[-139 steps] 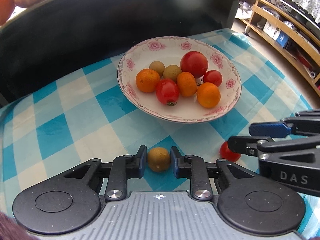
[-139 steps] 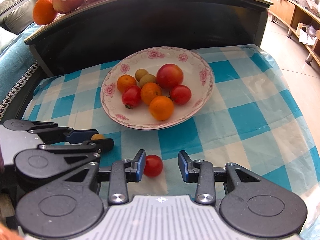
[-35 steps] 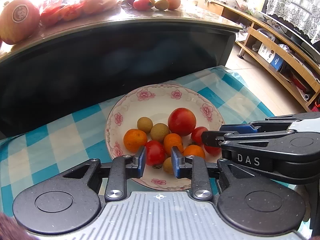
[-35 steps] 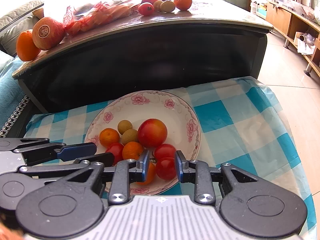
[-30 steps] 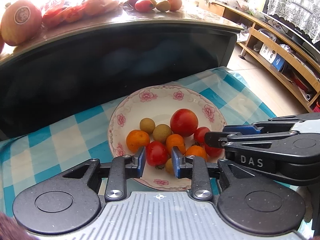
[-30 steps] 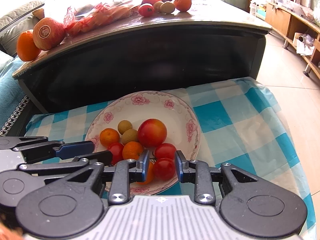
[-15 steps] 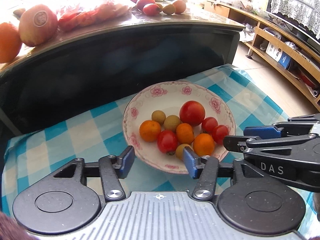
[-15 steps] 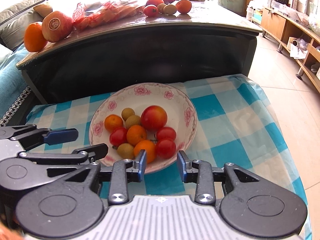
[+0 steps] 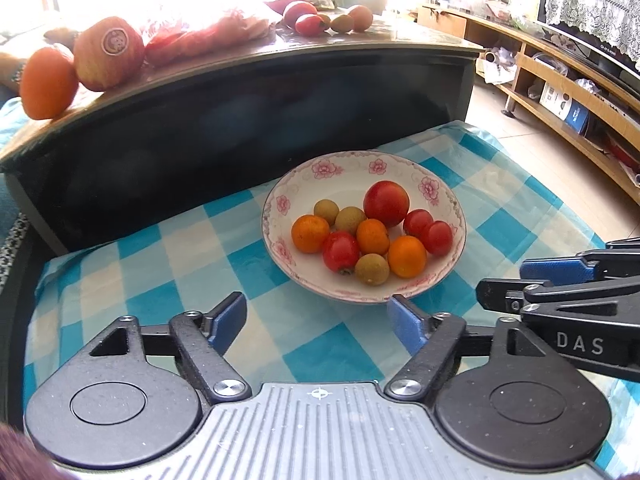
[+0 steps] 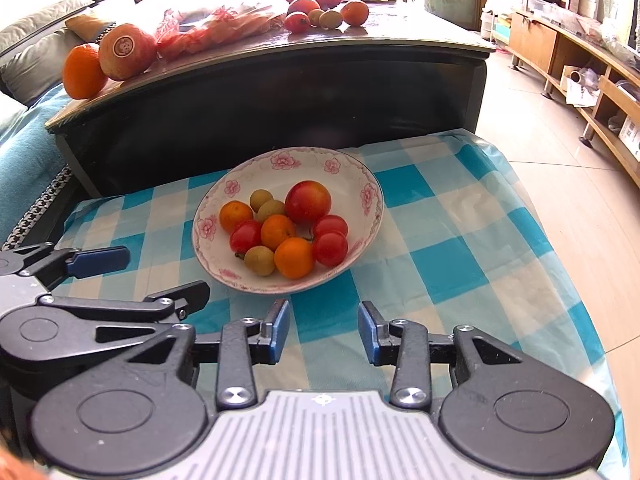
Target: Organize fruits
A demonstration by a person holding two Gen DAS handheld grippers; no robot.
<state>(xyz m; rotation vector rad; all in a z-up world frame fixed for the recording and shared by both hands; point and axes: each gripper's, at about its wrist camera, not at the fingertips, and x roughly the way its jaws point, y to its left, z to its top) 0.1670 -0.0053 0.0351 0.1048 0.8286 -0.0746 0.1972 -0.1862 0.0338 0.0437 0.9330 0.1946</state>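
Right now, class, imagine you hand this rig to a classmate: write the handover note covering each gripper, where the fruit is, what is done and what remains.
Left gripper: open, empty, just short of the plate.
Right gripper: open, empty, also short of the plate.
Fruit: ten pieces sit in the plate on the checked cloth, including one large red fruit, small tomatoes, oranges and brown longans. No loose fruit shows on the cloth.
Done: the cloth's fruit is gathered.
Left: possibly nothing; more fruit lies on the dark table behind, if that counts.
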